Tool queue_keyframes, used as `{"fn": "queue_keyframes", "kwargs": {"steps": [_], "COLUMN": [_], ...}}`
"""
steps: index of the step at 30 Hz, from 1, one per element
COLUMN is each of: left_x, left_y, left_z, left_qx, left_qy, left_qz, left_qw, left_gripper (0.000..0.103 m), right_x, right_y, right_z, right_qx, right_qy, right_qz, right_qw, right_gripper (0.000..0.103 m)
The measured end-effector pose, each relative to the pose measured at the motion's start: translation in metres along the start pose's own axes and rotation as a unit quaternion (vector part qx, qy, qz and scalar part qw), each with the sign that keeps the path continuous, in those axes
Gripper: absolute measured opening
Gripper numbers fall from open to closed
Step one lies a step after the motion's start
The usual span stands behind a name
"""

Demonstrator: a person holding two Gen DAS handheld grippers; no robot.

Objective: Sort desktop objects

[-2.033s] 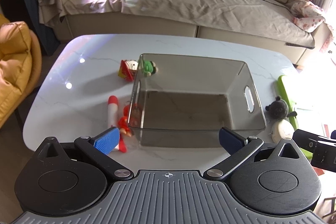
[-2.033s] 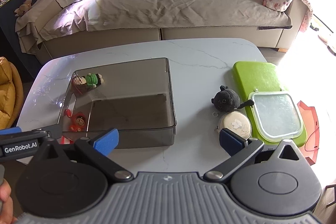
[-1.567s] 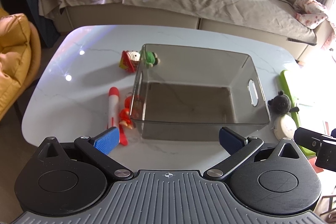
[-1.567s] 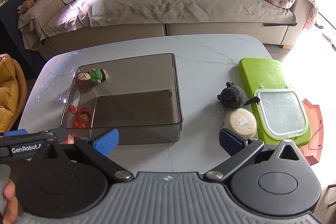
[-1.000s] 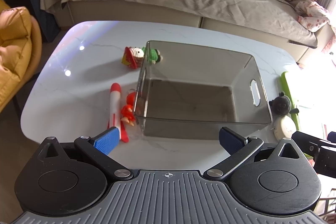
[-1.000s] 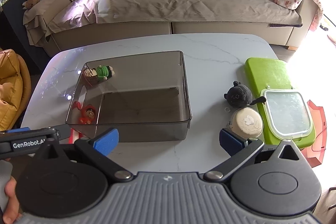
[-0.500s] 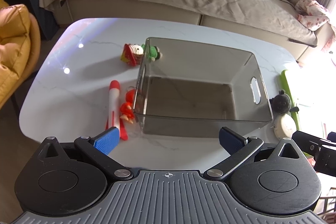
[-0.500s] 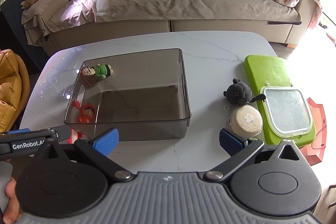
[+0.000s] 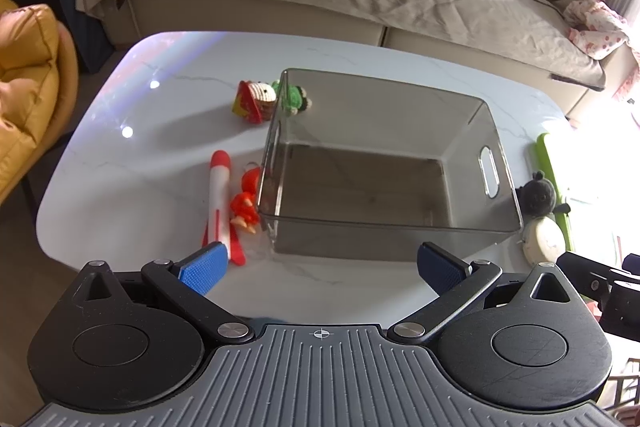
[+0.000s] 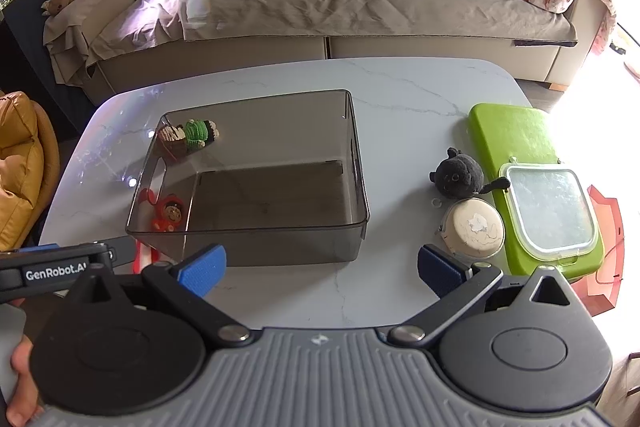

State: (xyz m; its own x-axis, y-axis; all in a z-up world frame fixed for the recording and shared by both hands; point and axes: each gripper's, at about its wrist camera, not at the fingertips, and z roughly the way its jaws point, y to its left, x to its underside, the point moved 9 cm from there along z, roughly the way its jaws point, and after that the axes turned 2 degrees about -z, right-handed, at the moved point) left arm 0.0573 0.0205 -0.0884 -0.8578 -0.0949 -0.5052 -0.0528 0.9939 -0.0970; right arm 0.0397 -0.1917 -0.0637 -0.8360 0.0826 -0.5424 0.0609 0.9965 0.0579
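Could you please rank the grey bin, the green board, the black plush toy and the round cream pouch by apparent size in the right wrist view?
1. grey bin
2. green board
3. and 4. black plush toy and round cream pouch look about alike, too close to rank.
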Motion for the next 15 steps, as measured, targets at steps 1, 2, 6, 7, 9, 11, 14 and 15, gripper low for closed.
{"fn": "queue_keyframes", "kwargs": {"steps": [1,2,6,7,9,11,14,15], "left_x": [0.0004,0.0007,0.0008,0.0008,0.0010,0.0008,0.0007,0.0007], "left_y": [-0.0005,-0.0010,0.0010,0.0010,0.0010,0.0015,0.0017,0.0017], "left_z": [0.0004,0.0008,0.0005,0.0007,0.0011,0.0004,0.0006,0.0006], "left_qx": [0.000,0.001,0.002,0.002,0.002,0.002,0.001,0.001], "left_qy": [0.001,0.001,0.003,0.003,0.003,0.004,0.004,0.004], "left_qz": [0.001,0.001,0.001,0.001,0.001,0.001,0.002,0.002], "left_qw": [1.0000,1.0000,1.0000,1.0000,1.0000,1.0000,1.0000,1.0000], "left_gripper": [0.103,0.103,0.103,0.103,0.103,0.103,0.103,0.103], "right_x": [0.0014,0.0007,-0.0017,-0.0020,-0.0024,-0.0034,-0.0047,-0.0076], "right_y": [0.0015,0.0013,0.0005,0.0001,-0.0004,-0.0011,-0.0034,-0.0071], "right_z": [-0.0006,-0.0008,-0.0014,-0.0017,-0.0017,-0.0012,-0.0008,-0.0006], "right_qx": [0.000,0.000,-0.002,-0.002,-0.002,-0.003,-0.004,-0.006], "right_qy": [0.000,0.000,0.002,0.002,0.003,0.004,0.005,0.005], "right_qz": [0.000,0.000,0.002,0.002,0.003,0.003,0.003,0.003], "right_qw": [1.000,1.000,1.000,1.000,1.000,1.000,1.000,1.000], "right_gripper": [0.103,0.103,0.103,0.103,0.103,0.103,0.103,0.103]}}
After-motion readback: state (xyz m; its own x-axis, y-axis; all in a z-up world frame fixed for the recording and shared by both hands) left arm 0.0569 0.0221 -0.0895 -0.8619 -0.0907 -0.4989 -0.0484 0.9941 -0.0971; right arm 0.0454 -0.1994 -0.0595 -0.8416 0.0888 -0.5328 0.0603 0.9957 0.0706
